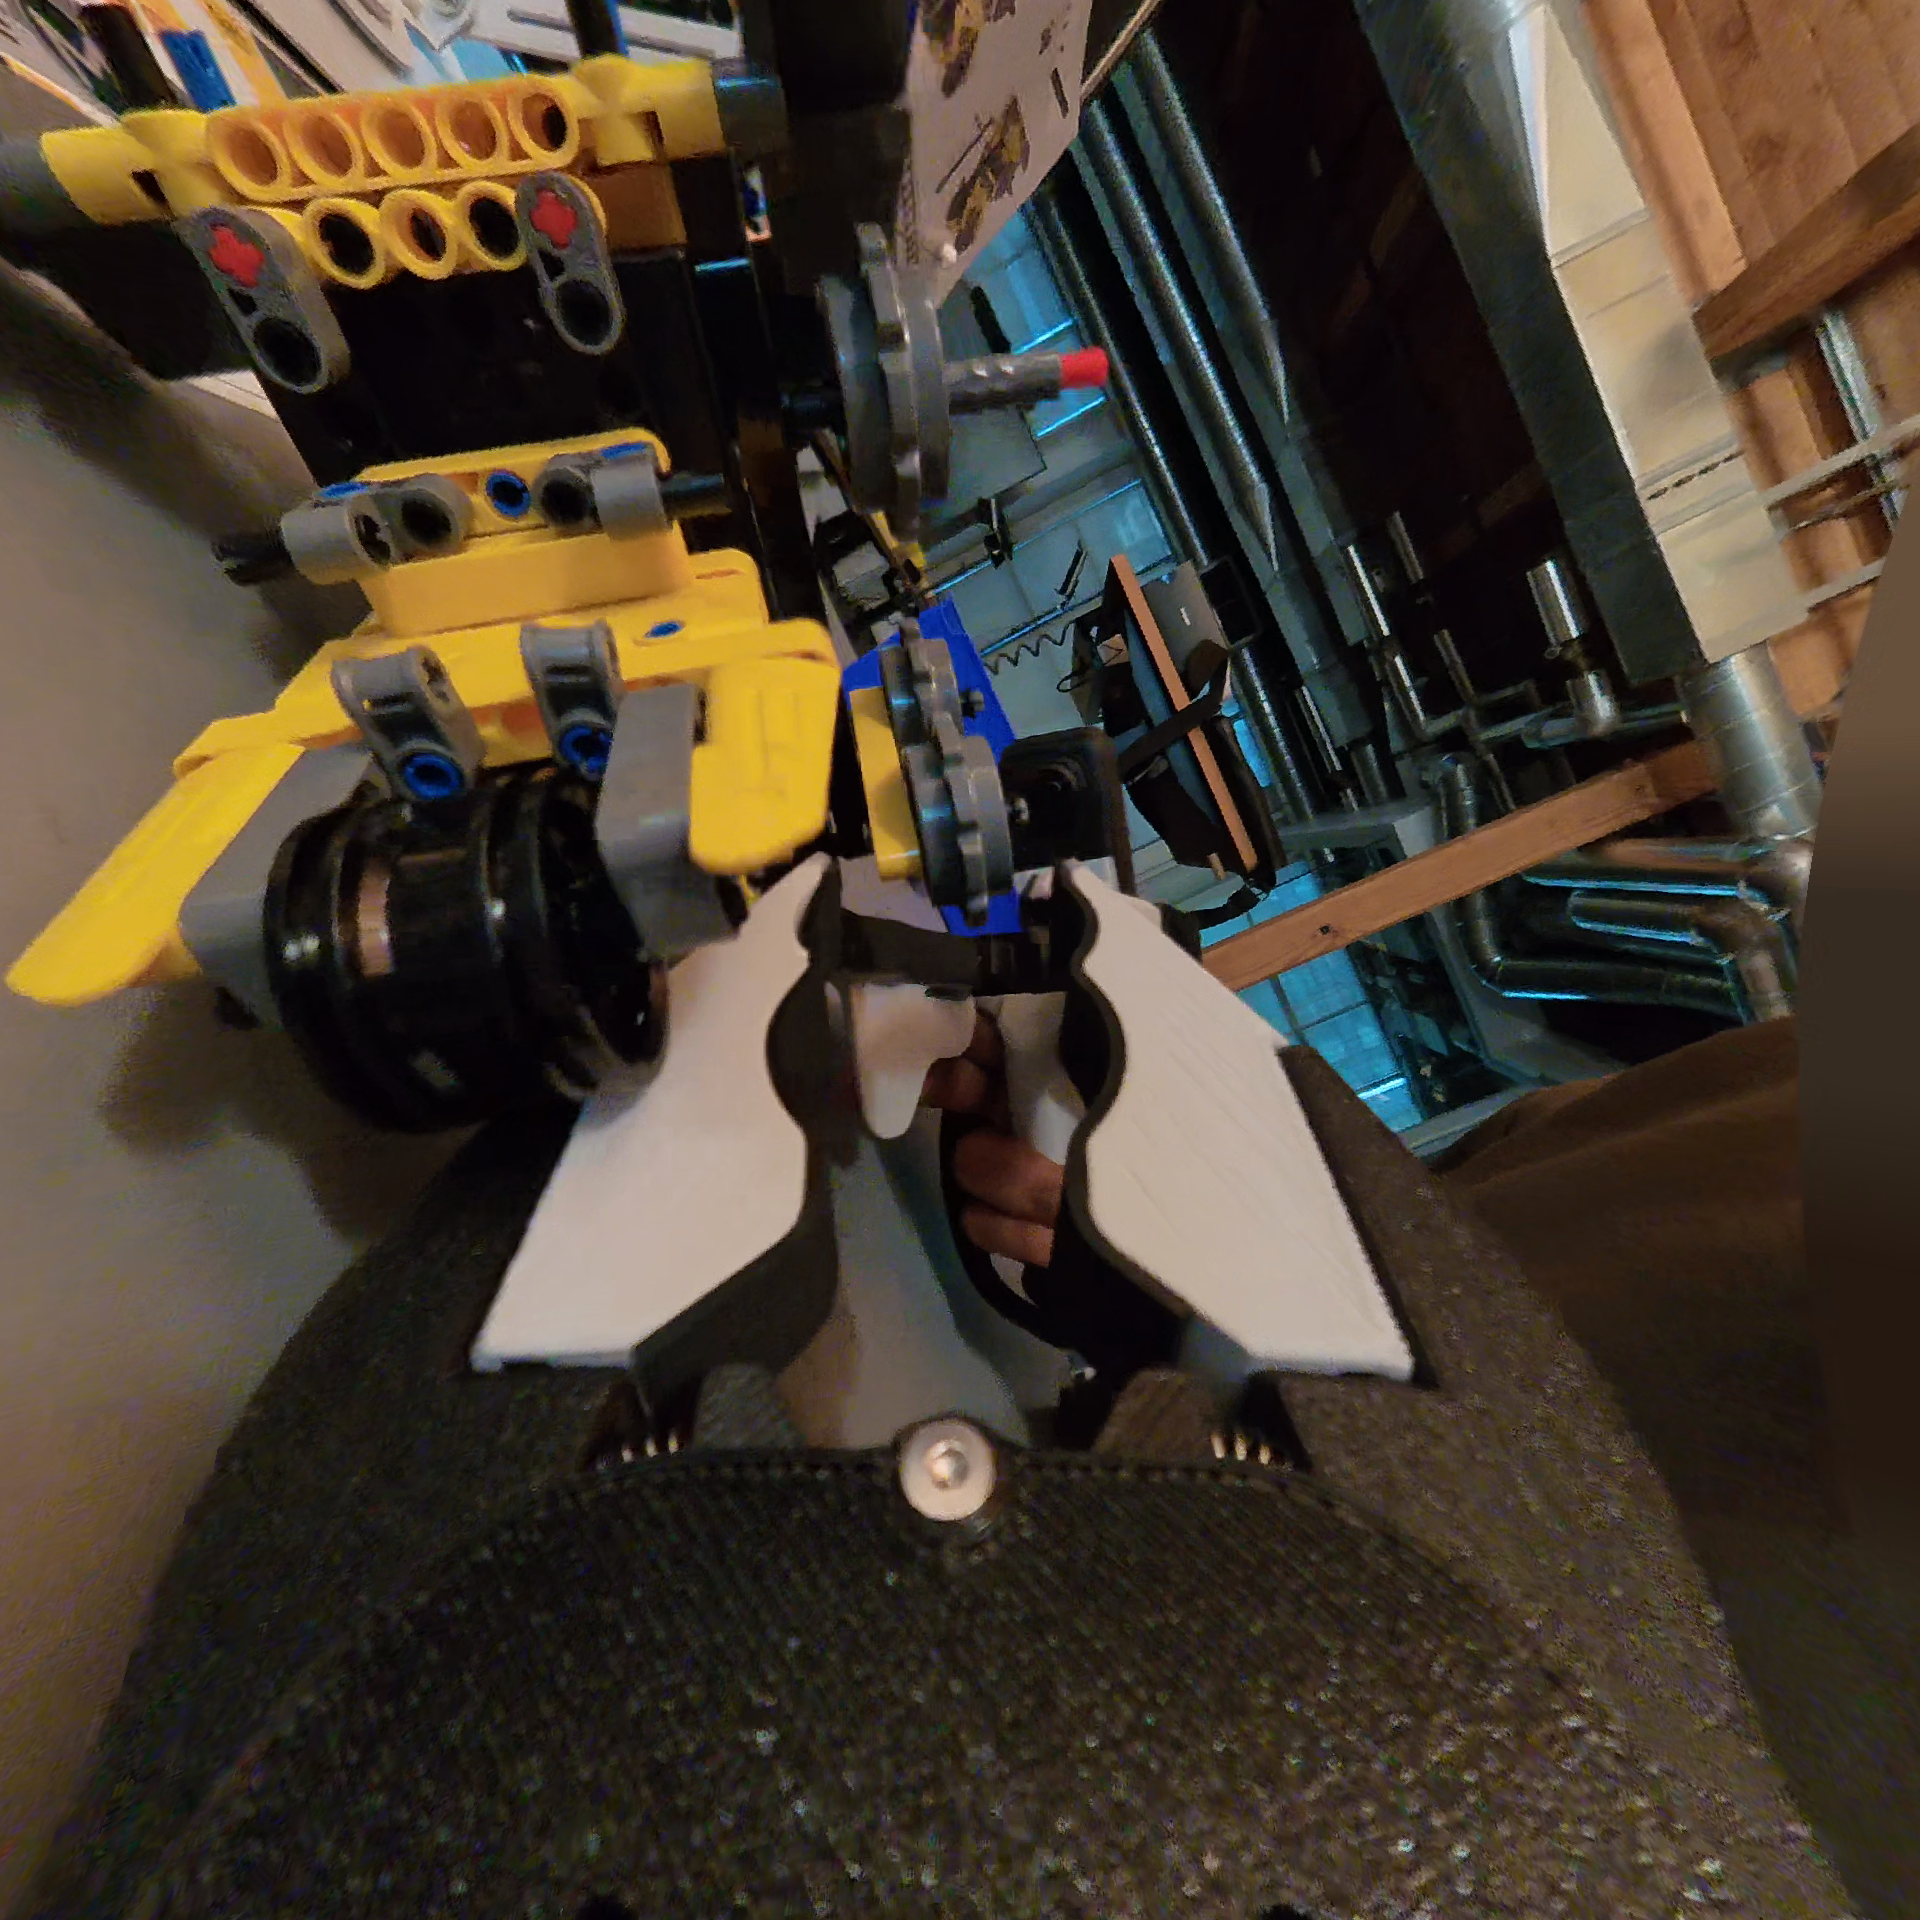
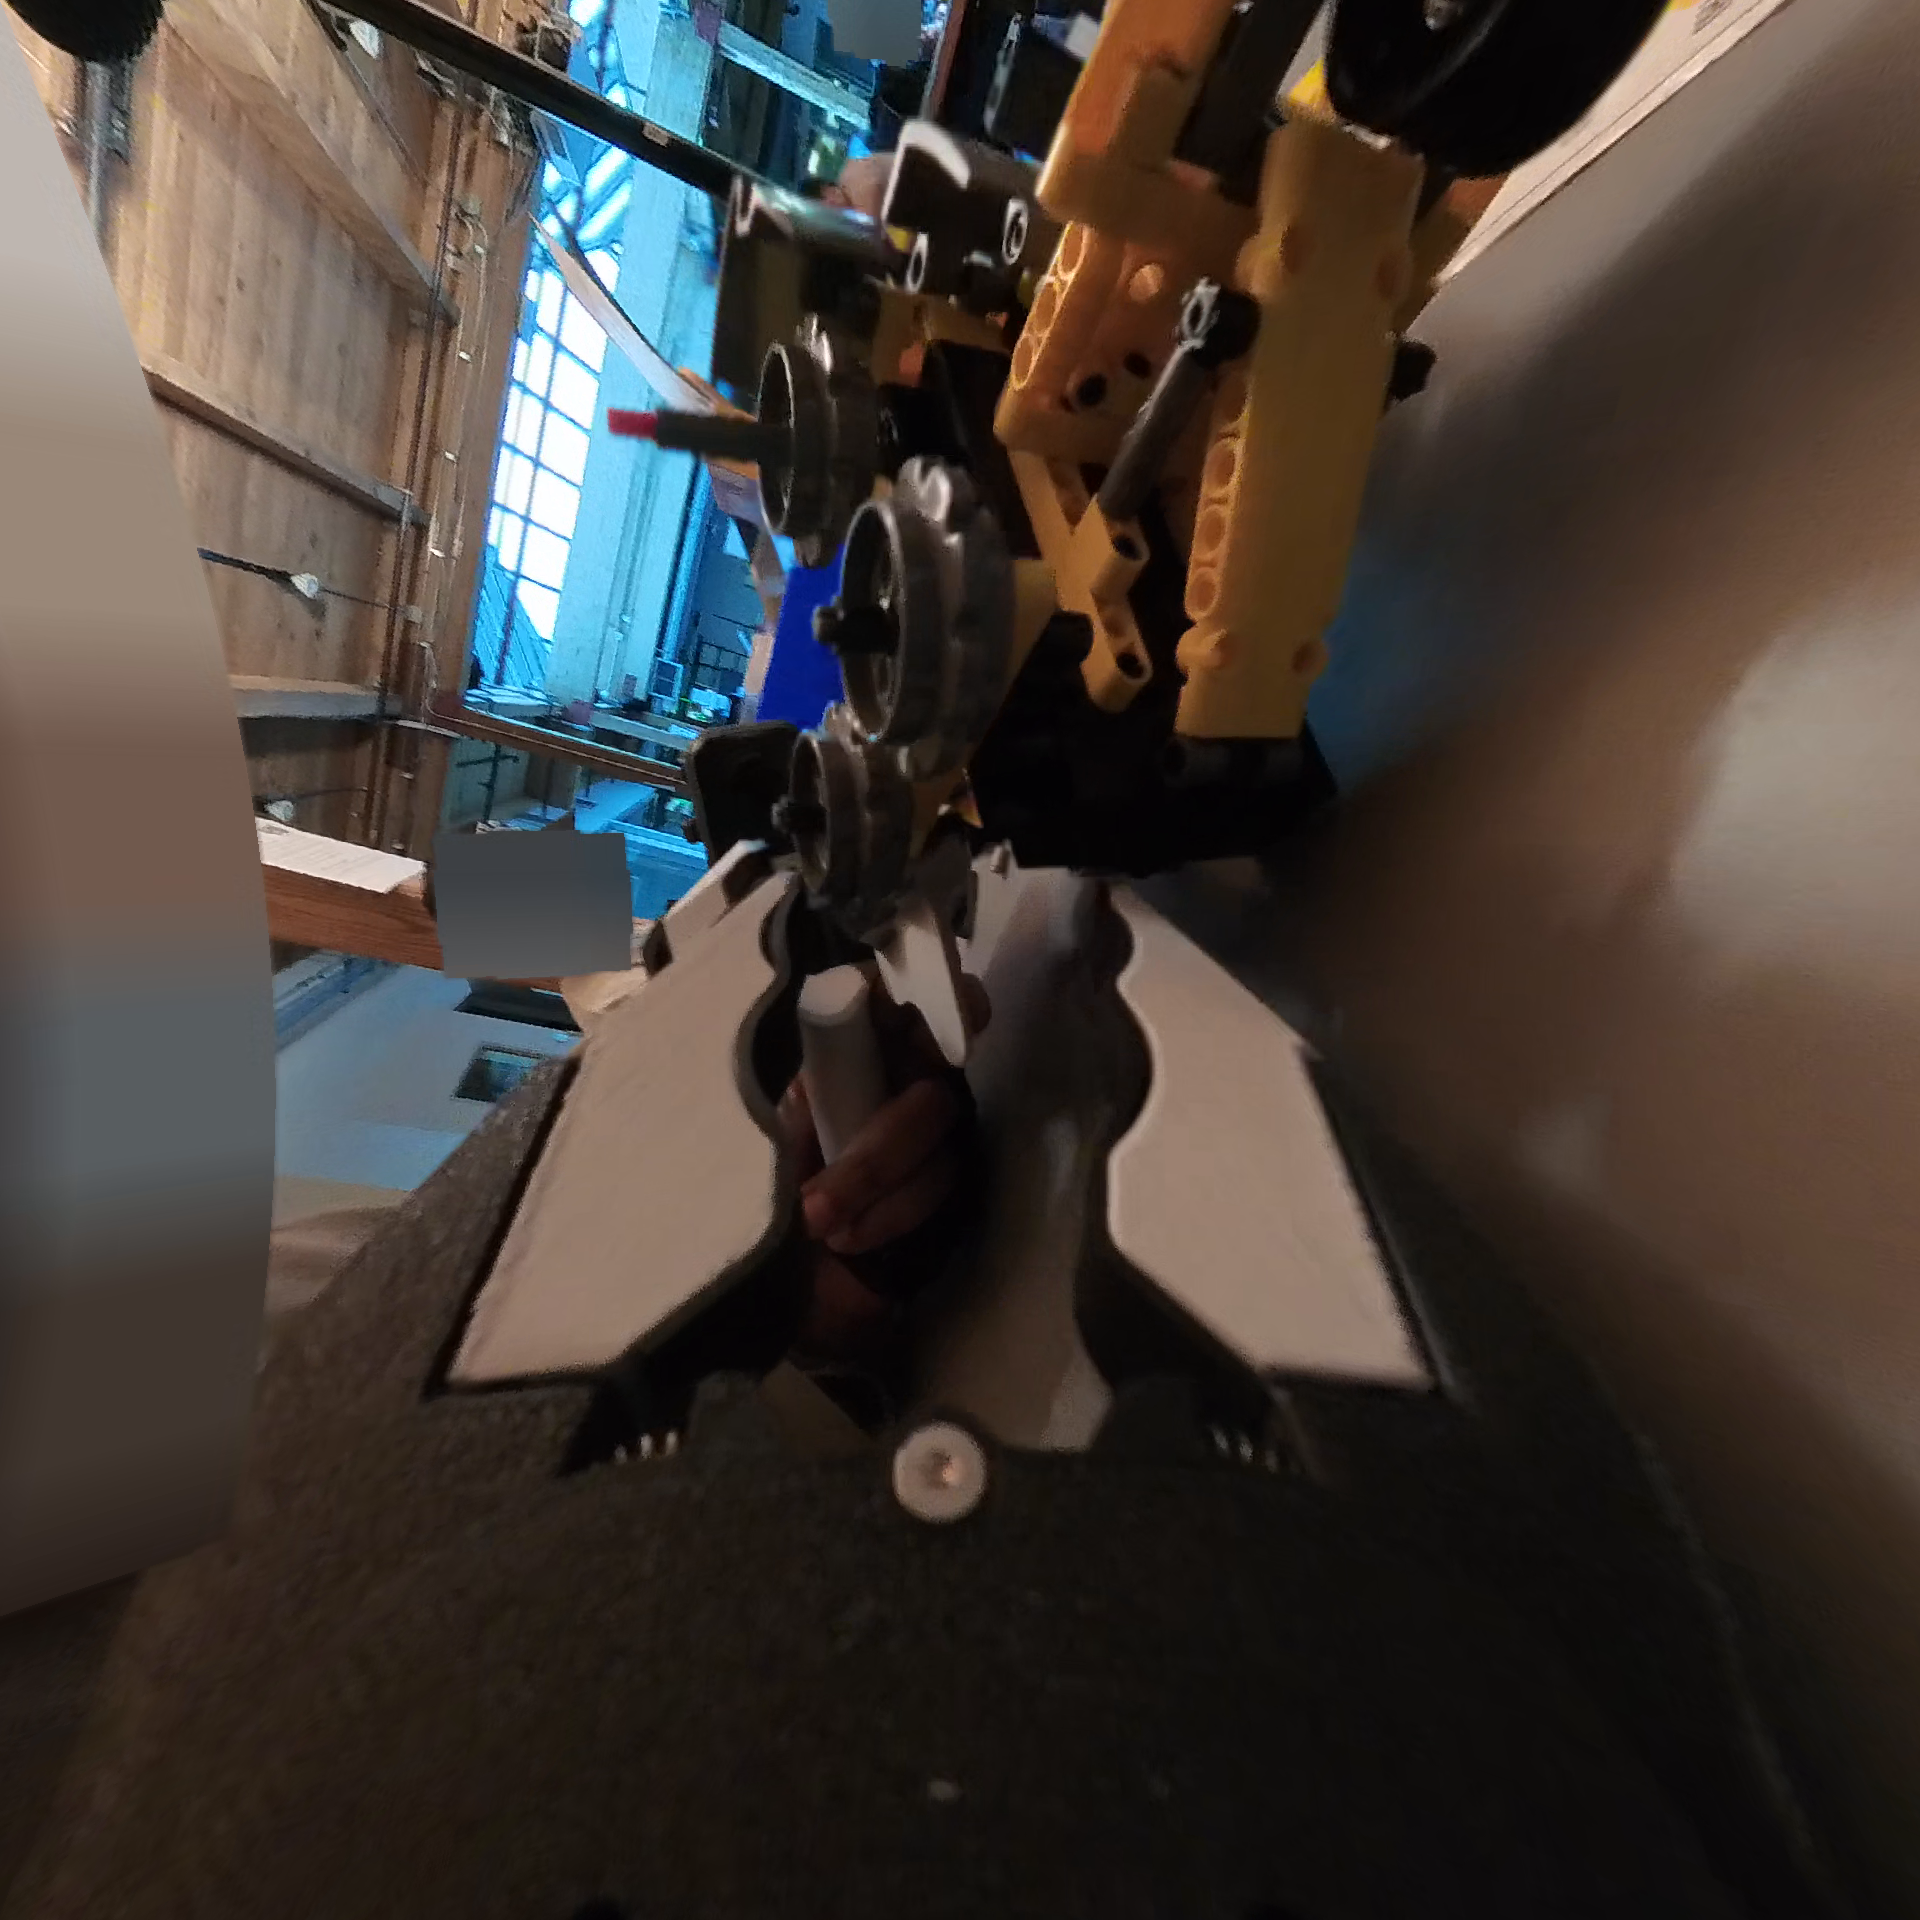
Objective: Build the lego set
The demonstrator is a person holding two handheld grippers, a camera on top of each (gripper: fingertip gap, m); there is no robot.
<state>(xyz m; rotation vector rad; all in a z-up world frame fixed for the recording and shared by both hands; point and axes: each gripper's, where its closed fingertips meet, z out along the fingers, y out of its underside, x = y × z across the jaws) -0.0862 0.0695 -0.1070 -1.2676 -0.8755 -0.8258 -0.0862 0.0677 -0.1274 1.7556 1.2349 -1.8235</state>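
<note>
A yellow and black toy vehicle [image 1: 540, 644] built from beam bricks lies on its side against a grey table [image 1: 94, 727]. It has a black wheel [image 1: 447, 956] and a row of grey gears [image 1: 956, 790]. My left gripper [image 1: 945, 914] is shut on the blue and yellow gear end of the toy vehicle. In the right wrist view the toy vehicle [image 2: 1195, 499] hangs in front of my right gripper [image 2: 904, 873], whose fingers close around its lowest grey gear [image 2: 842, 821]. The two grippers face each other, and each view shows the other's white fingers [image 2: 831, 1049] and a hand between its own.
An axle with a red tip [image 1: 1081, 366] sticks out of the top gear. A printed paper sheet [image 1: 977, 114] hangs at the top. Beyond are metal pipes [image 1: 1226, 343], wooden walls [image 2: 270, 312] and bright windows [image 2: 540, 436]. The table [image 2: 1662, 727] fills the right side. My left and right fingertips are right by each other.
</note>
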